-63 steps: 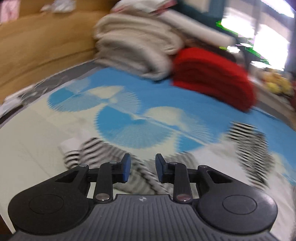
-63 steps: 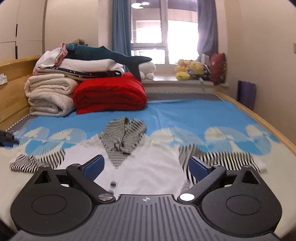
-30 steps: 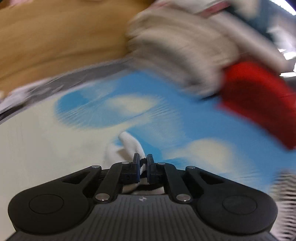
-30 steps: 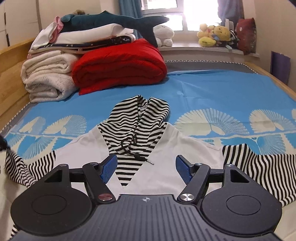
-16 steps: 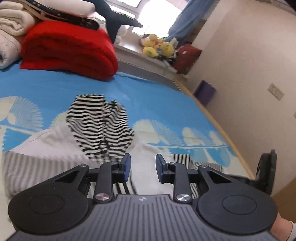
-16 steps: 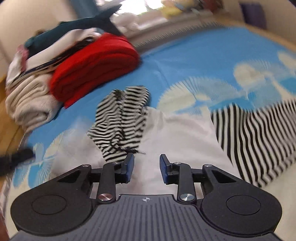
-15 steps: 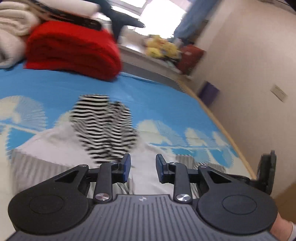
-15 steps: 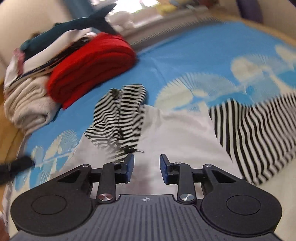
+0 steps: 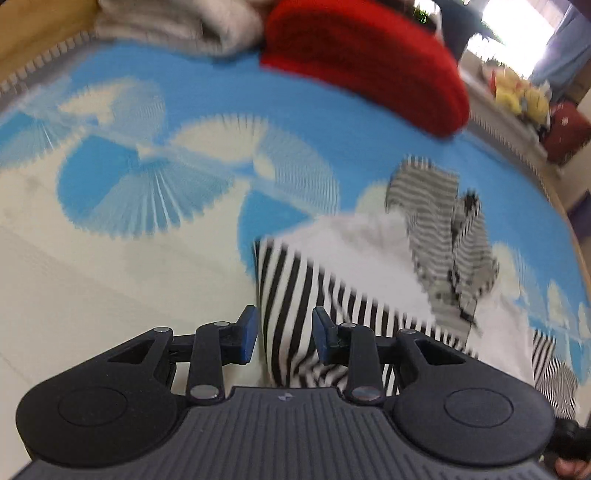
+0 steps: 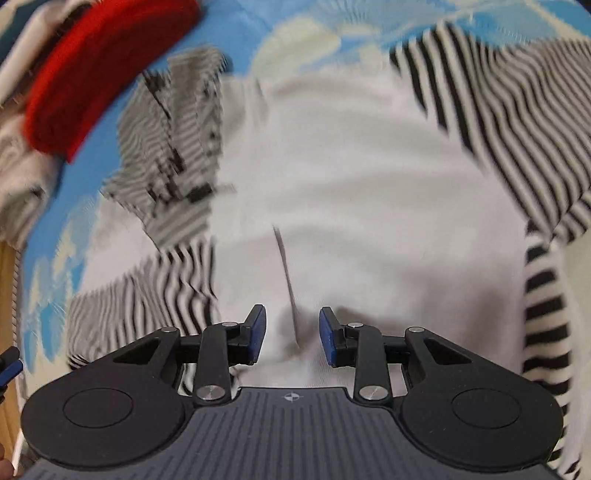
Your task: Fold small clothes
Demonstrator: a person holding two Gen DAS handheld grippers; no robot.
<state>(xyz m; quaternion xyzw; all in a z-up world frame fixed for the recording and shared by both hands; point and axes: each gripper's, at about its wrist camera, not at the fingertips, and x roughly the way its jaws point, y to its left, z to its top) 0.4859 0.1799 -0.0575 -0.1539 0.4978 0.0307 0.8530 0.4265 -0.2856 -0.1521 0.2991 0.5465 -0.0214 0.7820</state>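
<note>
Left wrist view
Left claw (image 9: 283,334): jaws parted by a moderate gap, holding nothing — the blue pads sit either side of the striped cloth below without pinching it.
Hooded top (image 9: 354,254): white body with black-and-white striped parts, spread flat on the bed; one striped sleeve (image 9: 295,295) lies folded across the white body, its edge running straight under the claw.
Hood (image 9: 447,236): striped, blurred, lying at the far end of the top toward the window.
Bedsheet (image 9: 155,177): blue with pale fan patterns, cream nearer the camera.
Red blanket (image 9: 365,62): folded, at the far end of the bed, well apart from the top.
Beige blankets (image 9: 177,22): stacked just left of the red one.

Right wrist view
Right claw (image 10: 292,334): jaws parted about as far, empty — hovering over the white body (image 10: 351,192) near a dark crease.
Other sleeve (image 10: 517,122): striped, stretched out to the right, not folded in.
Hood (image 10: 173,155): up left, blurred.
Red blanket (image 10: 96,70): top left corner.
</note>
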